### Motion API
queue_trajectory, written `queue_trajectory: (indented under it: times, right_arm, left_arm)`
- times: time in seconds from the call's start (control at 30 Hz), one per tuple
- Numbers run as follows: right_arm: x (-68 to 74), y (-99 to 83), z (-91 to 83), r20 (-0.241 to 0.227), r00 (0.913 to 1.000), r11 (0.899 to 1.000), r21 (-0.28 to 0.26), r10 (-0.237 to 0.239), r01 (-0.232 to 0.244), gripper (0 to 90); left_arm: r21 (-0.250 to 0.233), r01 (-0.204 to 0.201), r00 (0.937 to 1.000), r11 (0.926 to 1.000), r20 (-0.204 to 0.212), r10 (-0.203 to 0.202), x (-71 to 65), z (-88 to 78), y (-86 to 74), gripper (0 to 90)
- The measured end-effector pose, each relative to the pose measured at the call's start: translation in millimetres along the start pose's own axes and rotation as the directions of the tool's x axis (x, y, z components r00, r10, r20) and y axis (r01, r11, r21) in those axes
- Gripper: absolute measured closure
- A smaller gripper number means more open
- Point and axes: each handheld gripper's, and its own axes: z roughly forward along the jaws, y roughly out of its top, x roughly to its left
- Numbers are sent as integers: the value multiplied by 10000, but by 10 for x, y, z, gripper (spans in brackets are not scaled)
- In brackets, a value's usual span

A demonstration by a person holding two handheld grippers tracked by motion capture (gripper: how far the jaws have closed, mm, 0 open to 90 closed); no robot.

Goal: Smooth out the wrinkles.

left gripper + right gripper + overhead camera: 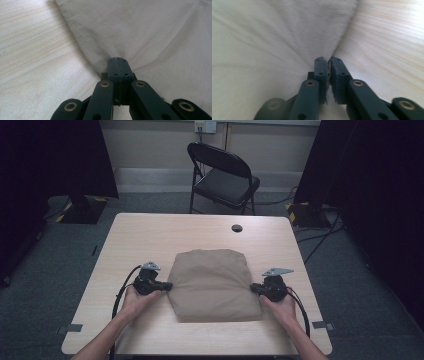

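A folded beige cloth (212, 282) lies on the near middle of the light wooden table (150, 232). My left gripper (169, 286) sits at its left edge. In the left gripper view its jaws are pressed together, with the cloth (150, 30) pinched at the left gripper's (117, 60) tips and creases running out from there. My right gripper (252, 287) is at the cloth's right edge. In the right gripper view the cloth (262, 37) reaches the right gripper's (329, 60) tips, and the jaws stand a narrow slit apart.
A round cable hole (237, 228) is in the table's far side. A black folding chair (225, 175) stands behind the table. Dark stands and cables flank it on the floor. Bare tabletop lies beyond and to both sides of the cloth.
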Motion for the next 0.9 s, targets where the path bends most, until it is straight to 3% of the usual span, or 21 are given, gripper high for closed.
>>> queue_trajectory:
  times: [0.17,0.27,0.33,0.47,0.5,0.57,0.6,0.67,0.73,0.9]
  right_arm:
    - [-21,4,-32,404,9992,10000,98,-12,8,718]
    - [-50,-3,-85,557,9984,9999,-86,114,-110,699]
    - [-54,-2,-138,568,9983,9991,-401,119,-96,699]
    - [-35,40,-206,317,9995,9936,-1125,-66,102,822]
    - [-19,59,-205,116,9996,9917,-1257,-250,263,882]
    - [46,98,-184,-363,9979,9878,-1485,-535,476,900]
    - [78,104,-158,-610,9962,9885,-1419,-621,529,900]
    - [108,103,-118,-653,9951,9904,-1215,-736,653,900]
    - [116,61,44,-582,9943,9956,-343,-888,869,900]
    - [79,34,84,-429,9964,9968,-353,-726,711,900]
  left_arm:
    - [23,-3,10000,10000,62,2,8,-2,3,900]
    - [42,205,9998,9998,54,-205,11,-5,3,900]
    - [21,134,9999,9999,72,-134,12,-5,2,900]
    - [-15,137,9998,9999,113,-136,35,-5,3,900]
    - [-28,141,9999,9999,99,-140,45,-4,7,900]
    - [-48,184,9998,9998,81,-184,59,-5,9,900]
    - [-77,170,9998,9998,37,-170,62,-6,9,900]
    - [-79,185,9998,9998,11,-185,66,-9,6,900]
    - [-77,230,9997,9997,53,-229,71,-10,5,900]
    - [-45,9,10000,10000,-82,-9,46,-9,7,900]
